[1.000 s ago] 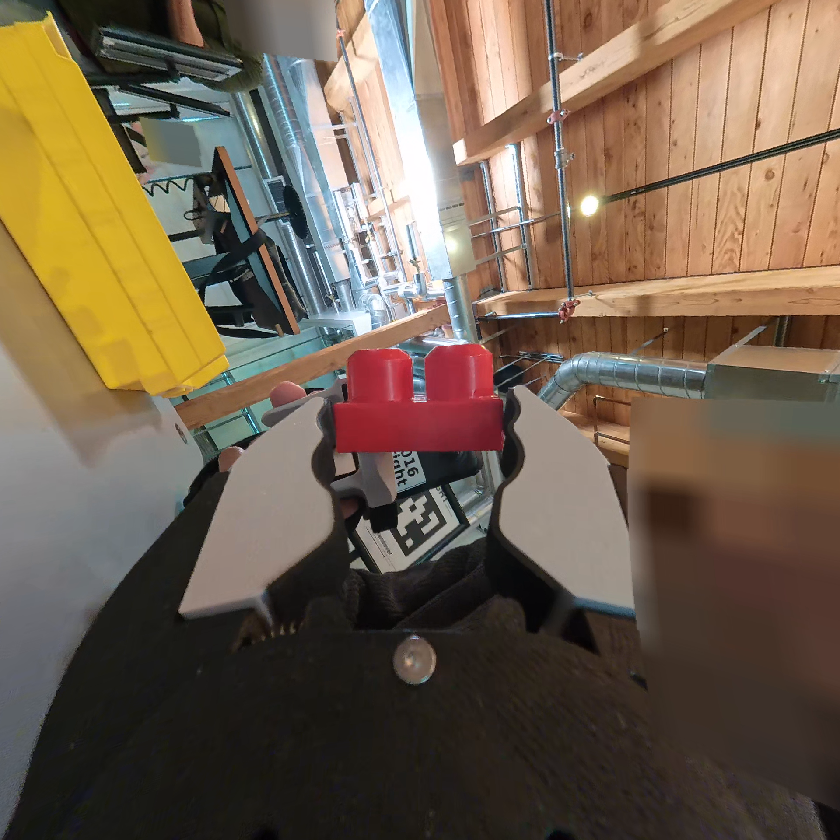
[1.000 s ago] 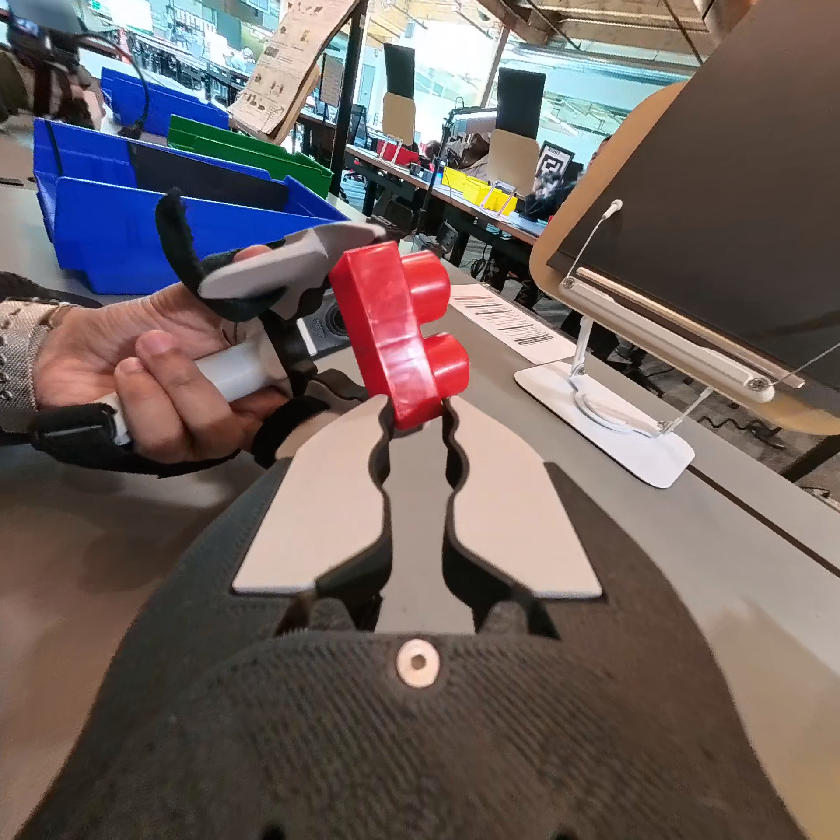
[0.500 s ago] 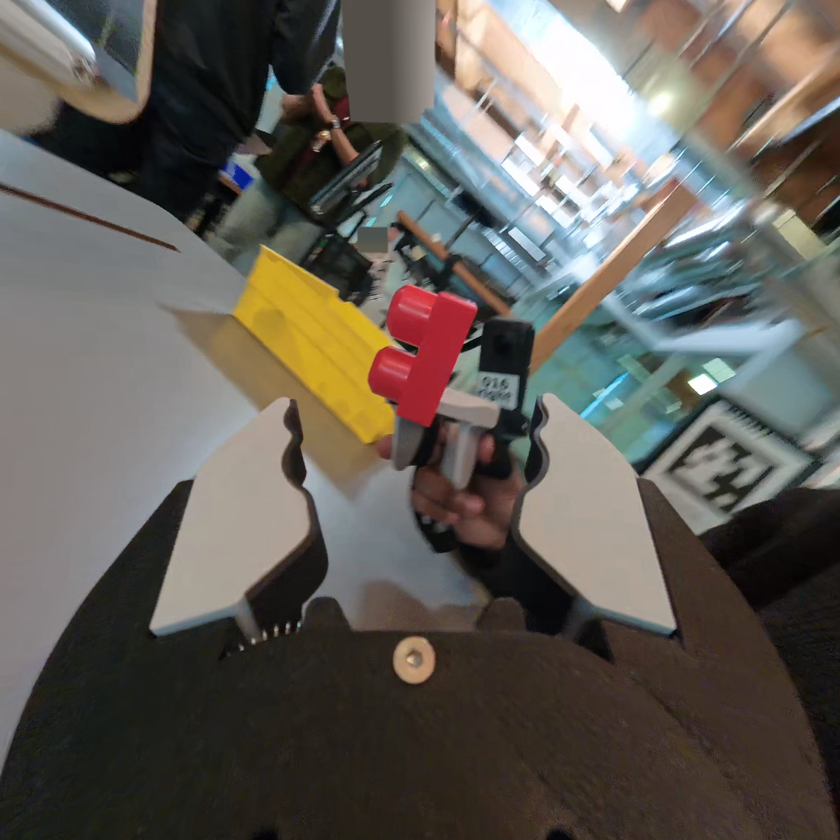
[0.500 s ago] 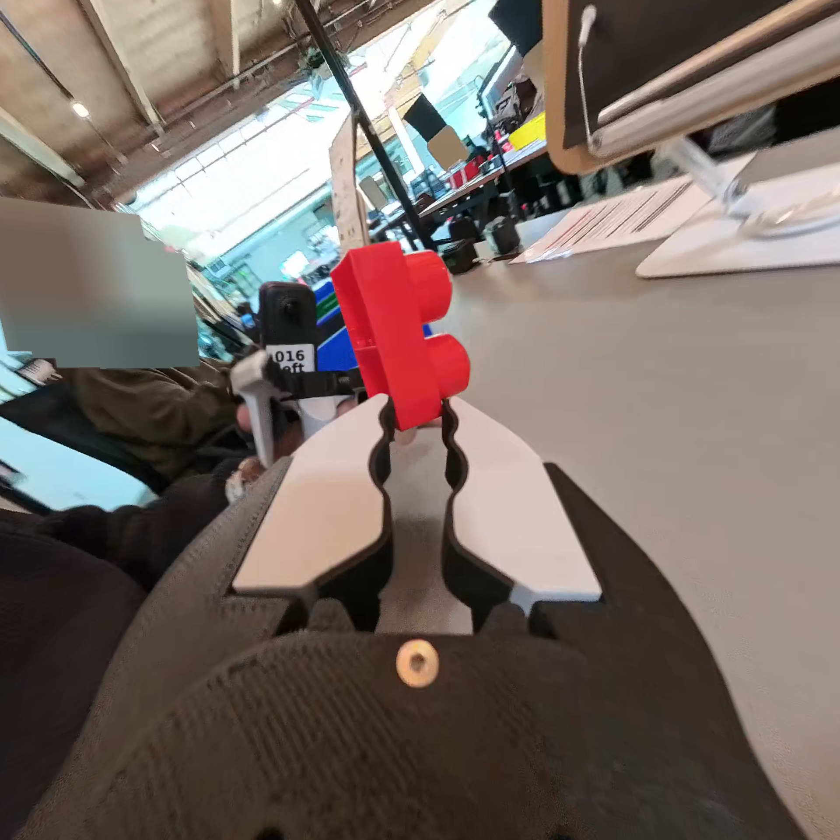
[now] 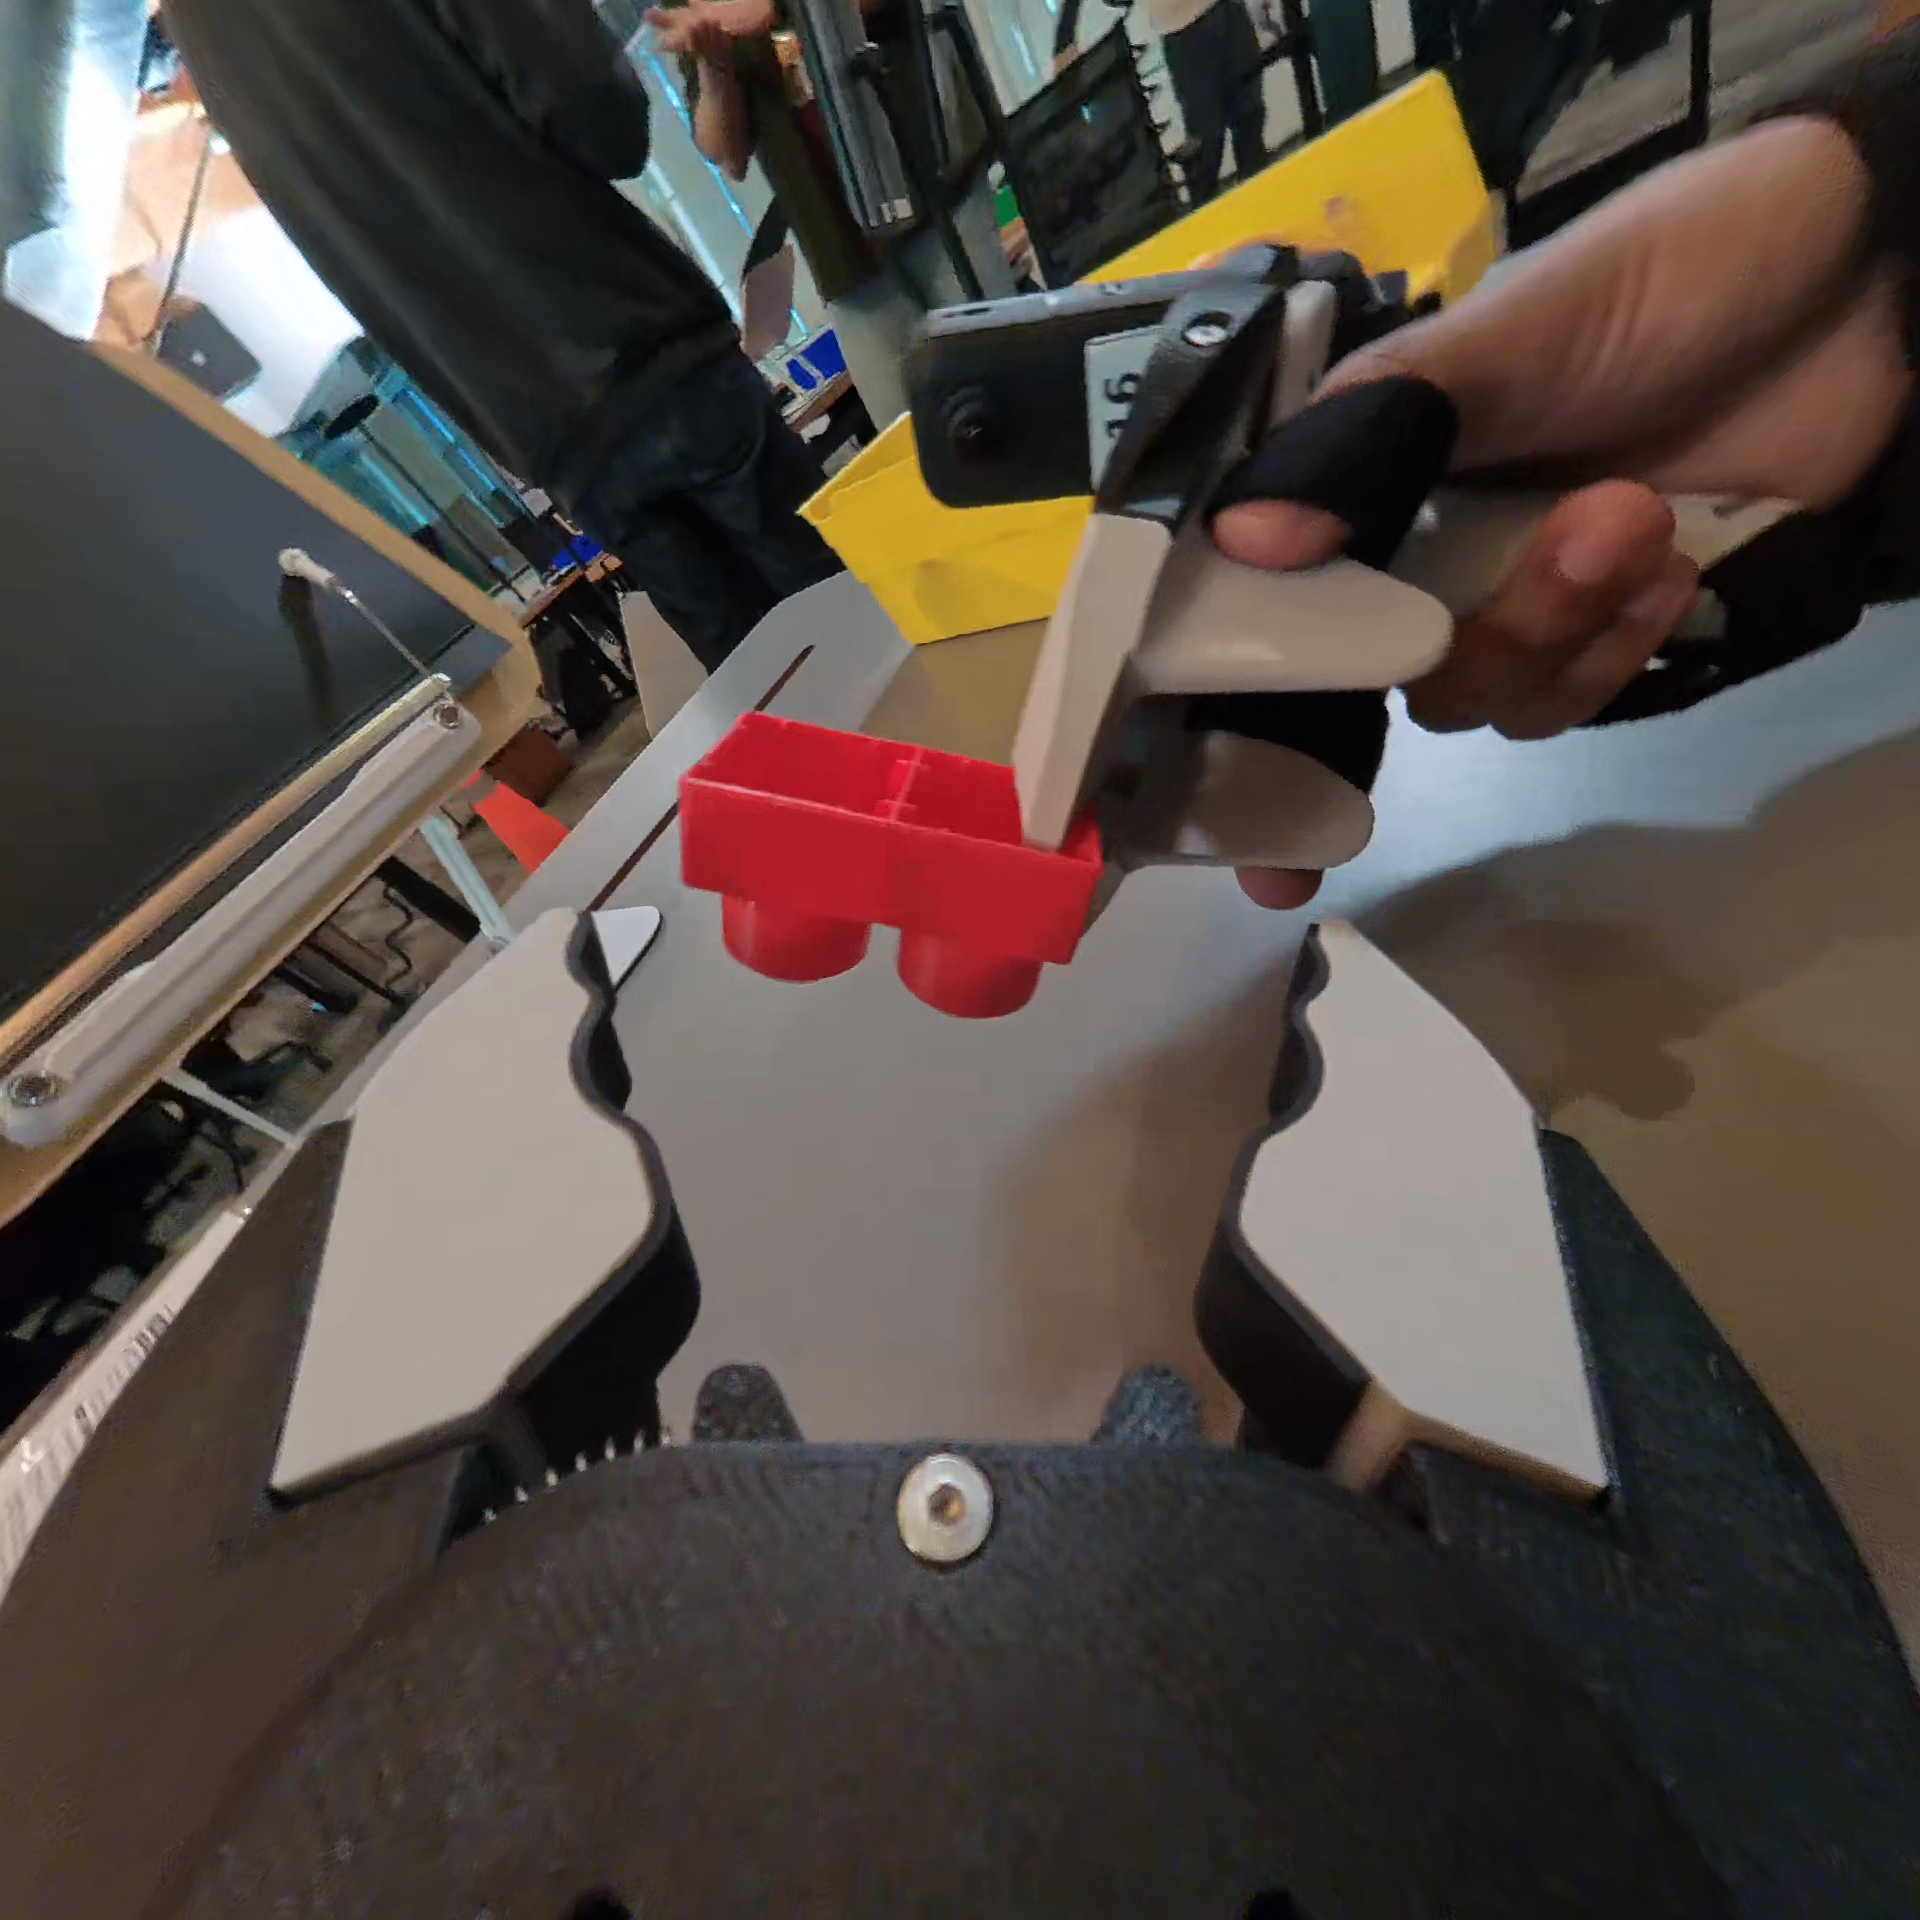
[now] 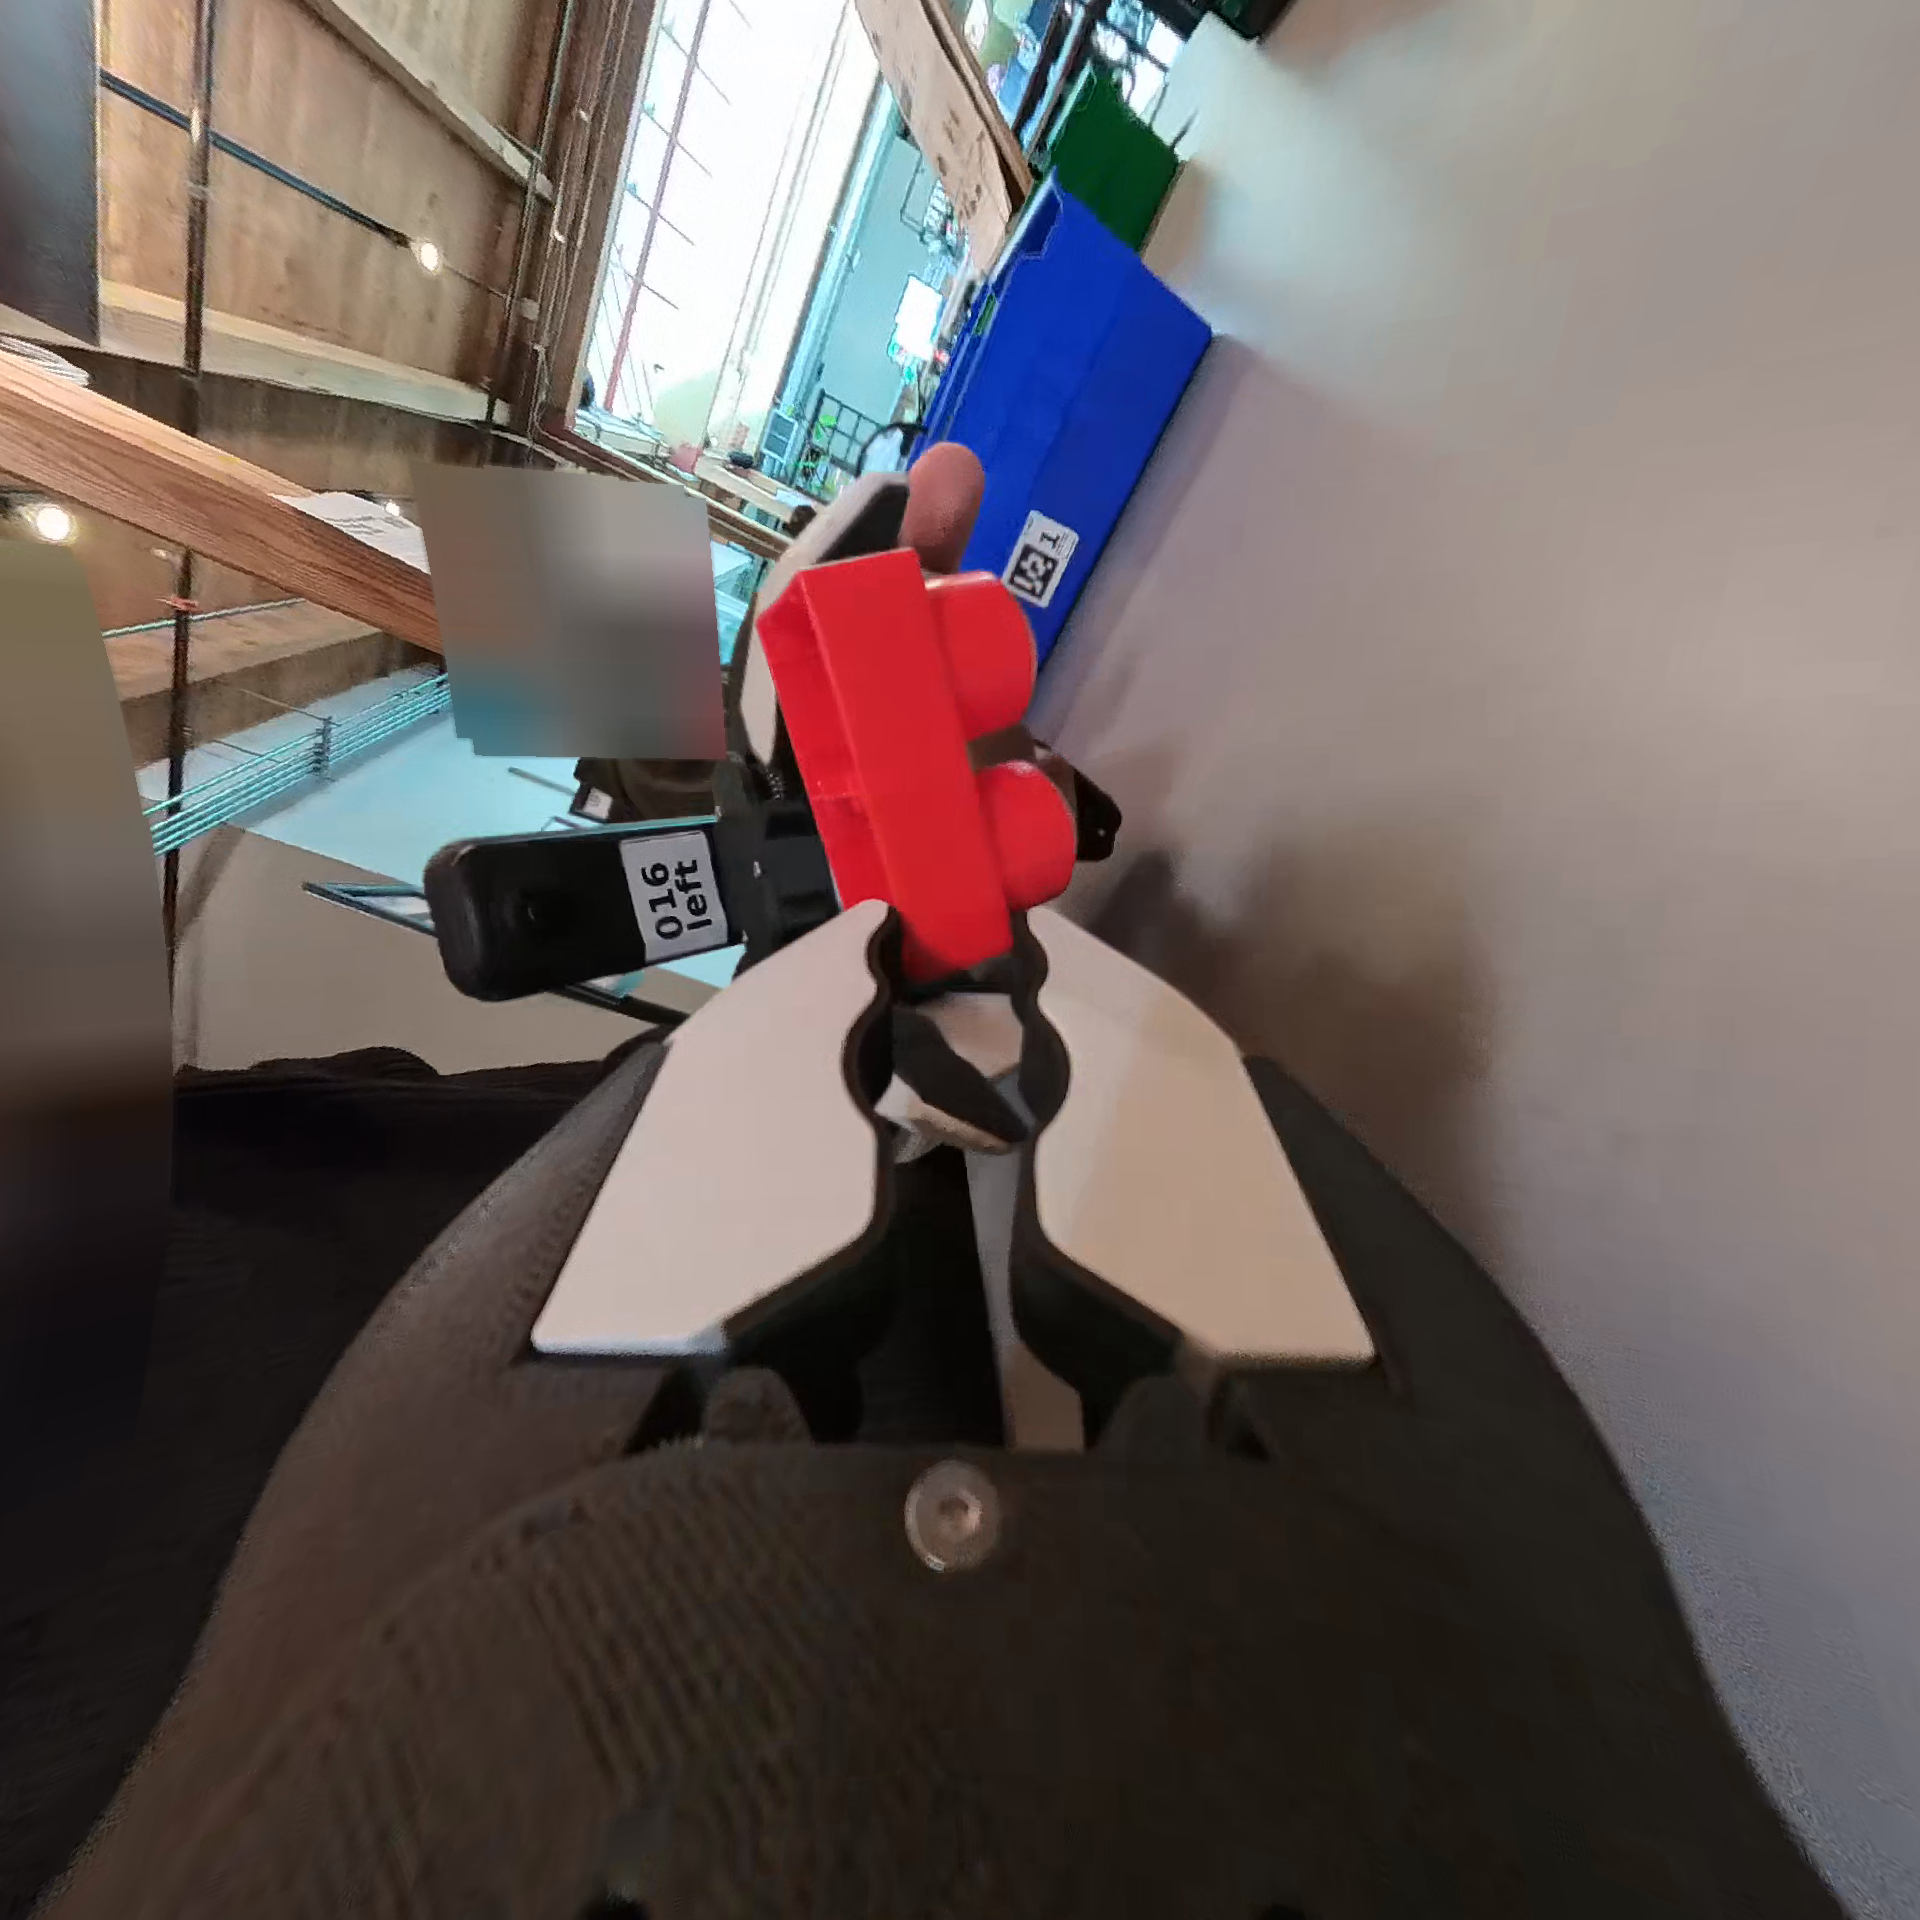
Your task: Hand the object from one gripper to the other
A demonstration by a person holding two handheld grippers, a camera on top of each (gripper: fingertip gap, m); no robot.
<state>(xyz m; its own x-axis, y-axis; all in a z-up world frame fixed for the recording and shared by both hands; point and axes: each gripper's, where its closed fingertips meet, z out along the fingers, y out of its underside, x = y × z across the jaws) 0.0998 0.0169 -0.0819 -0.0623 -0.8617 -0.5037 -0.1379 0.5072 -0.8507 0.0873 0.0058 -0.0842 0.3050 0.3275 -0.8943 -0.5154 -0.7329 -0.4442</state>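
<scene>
Two grippers were in frame, one loaded and one empty. The right gripper (image 6: 951, 951) had its jaws closed on one end wall of the red block (image 6: 904, 758); in the left wrist view the same gripper (image 5: 1070, 821) came in from the upper right, held by a hand (image 5: 1621, 416), pinching the block's right end. The block (image 5: 883, 842) hung in the air above the grey surface (image 5: 935, 1195), not touching it. Its long axis ran roughly crosswise to the left gripper's fingers, the two round studs pointed down at the surface, and the hollow underside faced up (inner rib visible). The left gripper (image 5: 940, 997) had its jaws spread wide and empty, the block just ahead of the fingertips and clear of both. A yellow bin (image 5: 966, 561) sat on the surface beyond the block; a blue bin (image 6: 1081, 416) showed in the right wrist view behind it.
</scene>
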